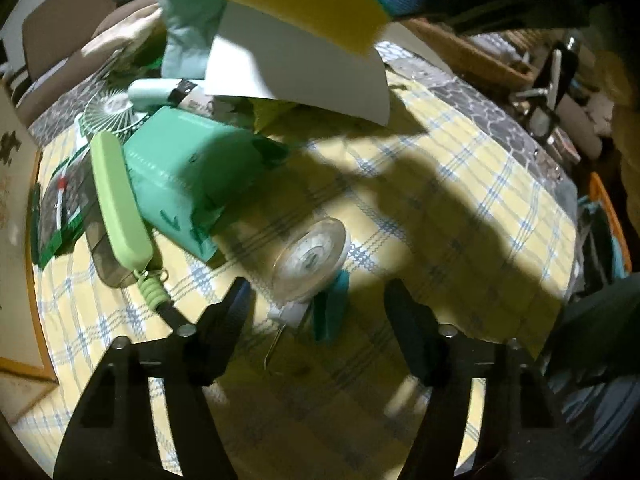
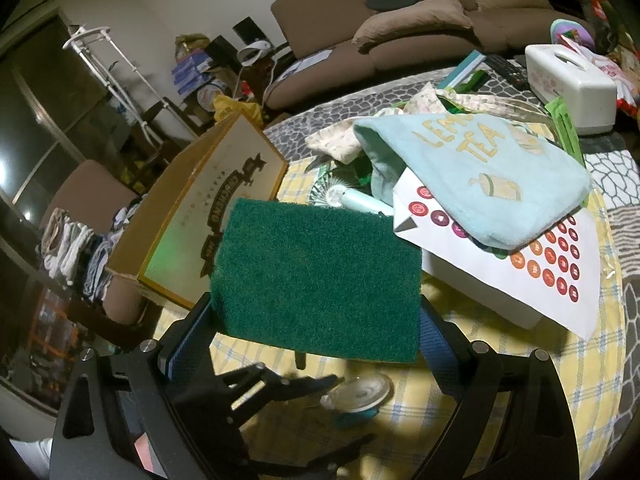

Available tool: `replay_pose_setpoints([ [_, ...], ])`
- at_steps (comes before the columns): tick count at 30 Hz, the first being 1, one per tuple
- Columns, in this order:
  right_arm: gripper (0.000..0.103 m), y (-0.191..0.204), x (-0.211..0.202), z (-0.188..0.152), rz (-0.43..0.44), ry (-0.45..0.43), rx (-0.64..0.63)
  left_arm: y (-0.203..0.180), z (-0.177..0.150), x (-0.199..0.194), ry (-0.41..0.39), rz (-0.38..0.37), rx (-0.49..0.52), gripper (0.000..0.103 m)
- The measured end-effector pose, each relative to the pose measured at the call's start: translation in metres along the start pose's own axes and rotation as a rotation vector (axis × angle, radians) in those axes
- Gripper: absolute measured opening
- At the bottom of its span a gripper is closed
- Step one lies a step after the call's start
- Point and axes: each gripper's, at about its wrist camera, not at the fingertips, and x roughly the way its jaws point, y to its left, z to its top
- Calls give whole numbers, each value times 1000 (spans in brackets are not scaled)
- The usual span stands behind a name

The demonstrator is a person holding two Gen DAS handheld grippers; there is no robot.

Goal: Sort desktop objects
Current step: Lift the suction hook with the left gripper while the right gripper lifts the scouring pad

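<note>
The left tongs (image 1: 316, 312) hang spread and empty over a clear plastic tape dispenser (image 1: 310, 264) on the yellow-checked bench (image 1: 440, 216), likely lining up a pick. The right tongs (image 2: 316, 320) clamp a green-and-yellow scouring sponge (image 2: 316, 280), raised above the bench for carrying.

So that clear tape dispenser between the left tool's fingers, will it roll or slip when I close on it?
The tape dispenser looks like a round, clear plastic spool, so it may roll or twist on the checked tablecloth. Its smooth rim seems slippery. It is probably light, so the open left tool could nudge it away before gripping.
</note>
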Motion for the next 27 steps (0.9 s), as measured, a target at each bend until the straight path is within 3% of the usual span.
replay_pose_setpoints([
  [3,95,-1,-1,1,2,-4,5,-2,1,6,12,23,18,41],
  [7,95,2,-3,1,11,-11,5,5,1,5,-4,-8,-16,41],
  [13,95,10,-7,5,30,-30,-7,35,-4,-17,-47,-130,-181,40],
  [27,95,60,-7,15,27,-87,-103,100,0,-123,-230,-118,-298,40],
])
